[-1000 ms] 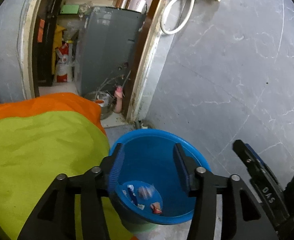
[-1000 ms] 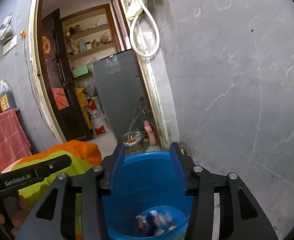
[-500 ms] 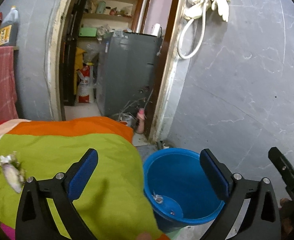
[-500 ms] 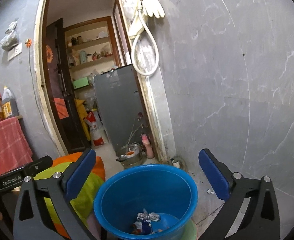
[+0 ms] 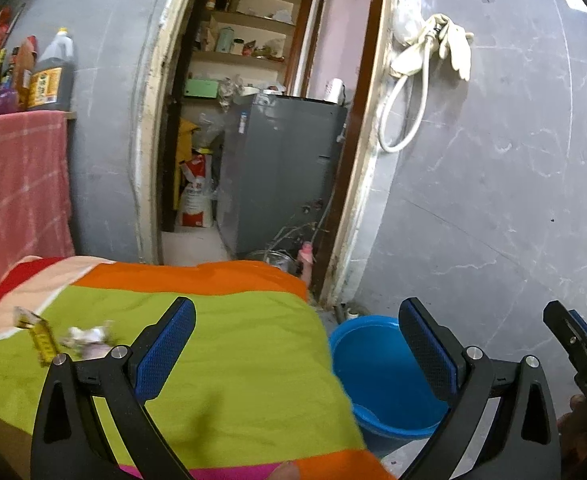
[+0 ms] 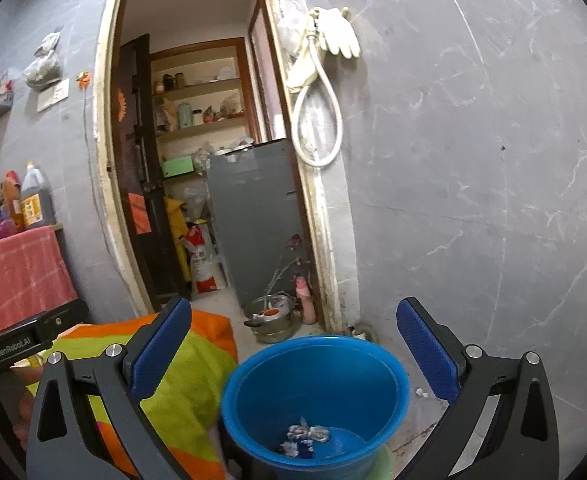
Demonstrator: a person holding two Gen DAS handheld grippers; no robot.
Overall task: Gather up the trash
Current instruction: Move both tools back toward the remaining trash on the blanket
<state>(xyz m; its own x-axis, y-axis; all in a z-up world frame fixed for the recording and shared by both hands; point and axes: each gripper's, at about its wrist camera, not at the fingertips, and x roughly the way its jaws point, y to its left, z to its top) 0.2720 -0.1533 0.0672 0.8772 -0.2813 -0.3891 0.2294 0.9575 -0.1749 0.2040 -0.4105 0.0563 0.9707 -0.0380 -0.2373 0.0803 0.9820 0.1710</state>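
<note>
A blue bucket (image 6: 313,396) stands on the floor beside a surface covered by a green and orange cloth (image 5: 229,344). Crumpled wrappers (image 6: 307,436) lie at the bucket's bottom. My right gripper (image 6: 293,344) hangs open above the bucket with nothing between its blue pads. My left gripper (image 5: 297,344) is open too, empty, over the cloth's right part, with the bucket (image 5: 381,376) to its right. On the cloth at the left lie a crumpled white wrapper (image 5: 89,336) and a yellow wrapper (image 5: 39,334).
A grey marbled wall (image 6: 473,200) rises right behind the bucket. An open doorway (image 6: 197,160) shows a grey fridge (image 5: 277,172), shelves and a steel pot (image 6: 271,316) on the floor. A pink towel (image 5: 17,184) and bottles (image 5: 49,76) stand at the left.
Both grippers' jaws went from half-open over the bucket to wide open. Both rose and drew back; the left one swung left over the cloth, bringing the wrappers there into view.
</note>
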